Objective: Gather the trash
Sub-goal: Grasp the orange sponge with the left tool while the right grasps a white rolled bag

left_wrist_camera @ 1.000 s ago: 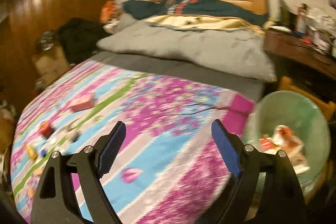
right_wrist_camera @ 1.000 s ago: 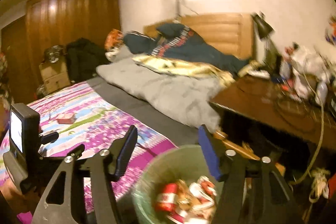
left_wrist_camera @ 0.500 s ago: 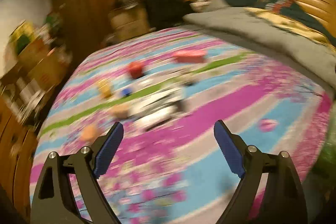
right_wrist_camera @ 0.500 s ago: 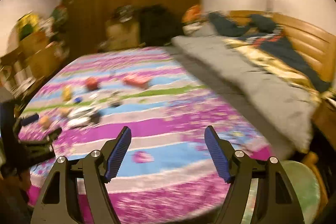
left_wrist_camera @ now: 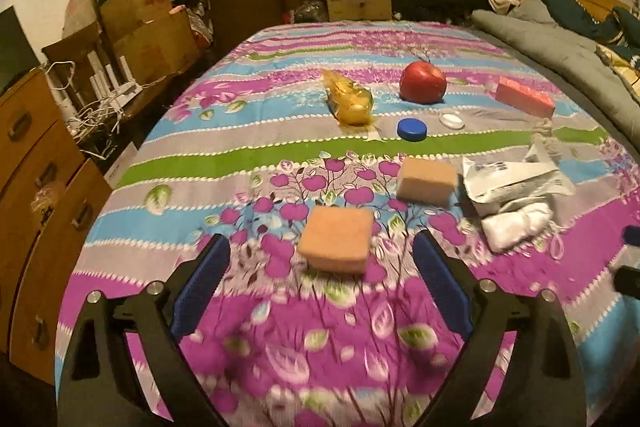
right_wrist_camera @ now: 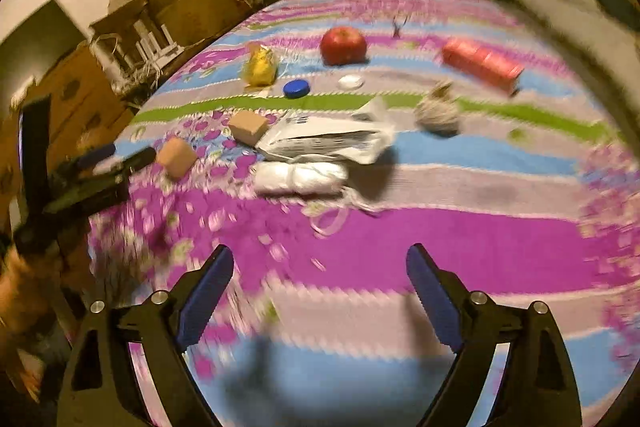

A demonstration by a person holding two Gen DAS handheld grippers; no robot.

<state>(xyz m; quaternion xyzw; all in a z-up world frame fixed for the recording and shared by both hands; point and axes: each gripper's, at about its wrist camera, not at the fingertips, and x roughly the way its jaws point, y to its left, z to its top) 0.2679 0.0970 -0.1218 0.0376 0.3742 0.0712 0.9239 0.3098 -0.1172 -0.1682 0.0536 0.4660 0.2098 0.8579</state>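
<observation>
Over the floral bed (left_wrist_camera: 248,183), both hand-held grippers, left (left_wrist_camera: 320,283) and right (right_wrist_camera: 320,291), have swung from the bin, jaws opening and empty; nearest trash, an orange sponge (left_wrist_camera: 335,243), lies just ahead of the left.

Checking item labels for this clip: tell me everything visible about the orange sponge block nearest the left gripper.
The orange sponge block is a squat, square-cornered pad with a porous, foam-like face, pale peach-orange all over. It lies flat on the floral bedspread, slightly turned, touching nothing else. It sits just ahead of the left gripper, between the lines of its opening jaws, unheld.
</observation>
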